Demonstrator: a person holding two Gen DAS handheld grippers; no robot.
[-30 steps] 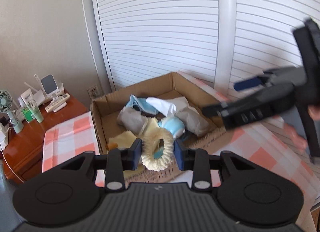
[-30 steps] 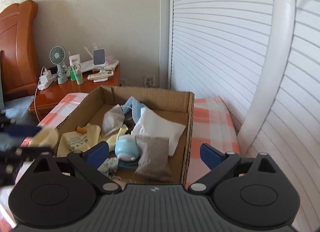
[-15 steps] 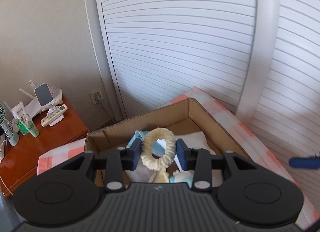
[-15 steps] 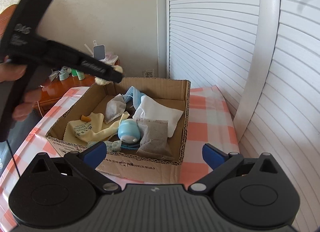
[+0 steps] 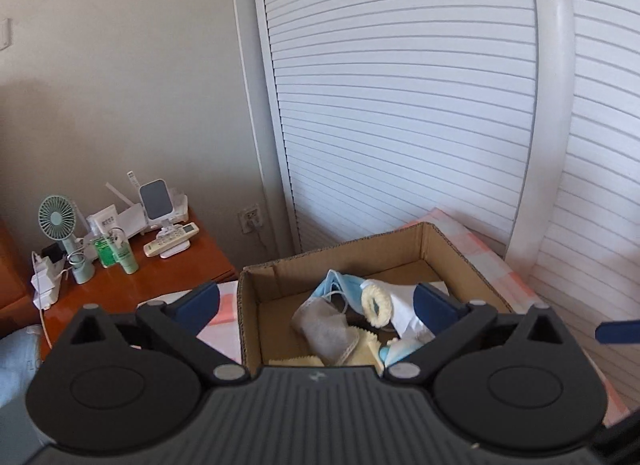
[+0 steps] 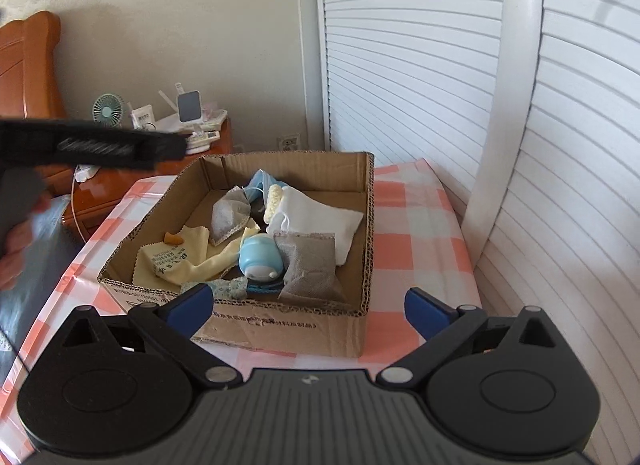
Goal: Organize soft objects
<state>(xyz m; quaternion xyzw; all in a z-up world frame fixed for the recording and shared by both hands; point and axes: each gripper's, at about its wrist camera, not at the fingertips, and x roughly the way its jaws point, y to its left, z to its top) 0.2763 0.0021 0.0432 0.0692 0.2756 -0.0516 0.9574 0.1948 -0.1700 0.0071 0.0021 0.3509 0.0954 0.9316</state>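
A cardboard box (image 6: 360, 261) (image 5: 248, 317) stands on the checked tablecloth. A cream fuzzy ring (image 5: 376, 307) (image 6: 273, 199) lies on edge in its far part, against a blue face mask (image 5: 340, 289) and a white pouch (image 6: 320, 221). The box also holds grey sachets (image 6: 310, 265), a yellow cloth (image 6: 176, 261) and a light blue toy (image 6: 258, 259). My left gripper (image 5: 316, 305) is open and empty above the box. My right gripper (image 6: 308, 305) is open and empty in front of the box's near wall.
A wooden nightstand (image 5: 132, 285) to the left carries a small fan (image 5: 60, 225), a remote and bottles. White louvred doors (image 5: 400, 105) stand behind the box. The left tool's body (image 6: 92, 149) crosses the right wrist view at left.
My left gripper opened and let go of the cream ring, which now lies in the box. The right gripper drew back slightly from the box.
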